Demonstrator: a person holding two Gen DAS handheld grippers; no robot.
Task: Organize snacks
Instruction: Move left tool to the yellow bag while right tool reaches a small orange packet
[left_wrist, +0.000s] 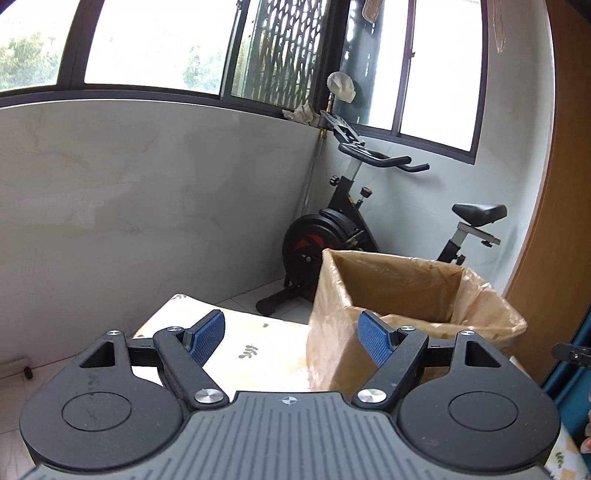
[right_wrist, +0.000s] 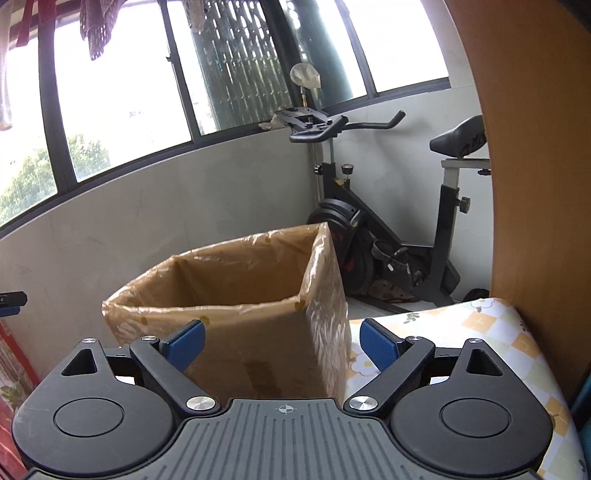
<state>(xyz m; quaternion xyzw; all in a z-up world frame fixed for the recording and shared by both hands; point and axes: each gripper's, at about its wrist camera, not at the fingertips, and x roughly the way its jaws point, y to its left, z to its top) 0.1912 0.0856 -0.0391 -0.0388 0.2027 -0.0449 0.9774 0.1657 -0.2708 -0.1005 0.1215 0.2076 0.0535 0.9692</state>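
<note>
A cardboard box lined with a clear plastic bag (left_wrist: 417, 291) stands open-topped on a table with a yellow floral cloth (left_wrist: 251, 339). It also shows in the right wrist view (right_wrist: 258, 295). My left gripper (left_wrist: 291, 336) is open and empty, just in front of the box's left corner. My right gripper (right_wrist: 282, 343) is open and empty, right in front of the box's near wall. The box's floor is hidden. No snacks are in view.
A black exercise bike (left_wrist: 343, 229) stands in the far corner, also in the right wrist view (right_wrist: 399, 236). A wooden panel (right_wrist: 535, 166) rises at the right. Grey wall and windows lie behind. The other gripper's tip (left_wrist: 570, 352) shows at the right edge.
</note>
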